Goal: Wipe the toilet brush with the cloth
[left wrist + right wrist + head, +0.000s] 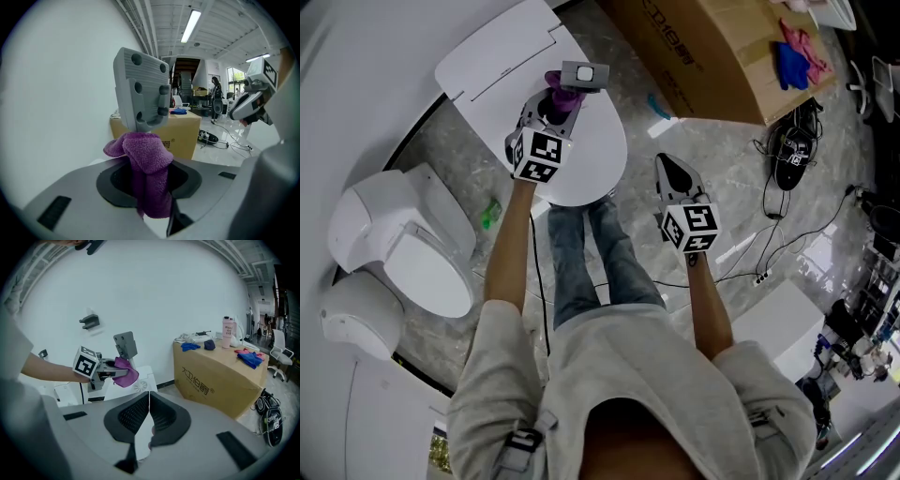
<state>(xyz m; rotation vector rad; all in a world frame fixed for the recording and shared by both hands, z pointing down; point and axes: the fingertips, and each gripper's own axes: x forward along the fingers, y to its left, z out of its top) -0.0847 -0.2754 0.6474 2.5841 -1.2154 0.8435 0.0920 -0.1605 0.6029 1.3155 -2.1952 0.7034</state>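
Marble floor below: left hand-held gripper clamps purple cloth; right hand-held gripper pressed together, empty.

Both arms reach forward; the left gripper clamps the cloth, the right gripper closed, empty.

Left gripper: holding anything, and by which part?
The left gripper is shut on the purple cloth, pinching a bunched fold; the rest bulges out past the tips. The right gripper is shut and empty.
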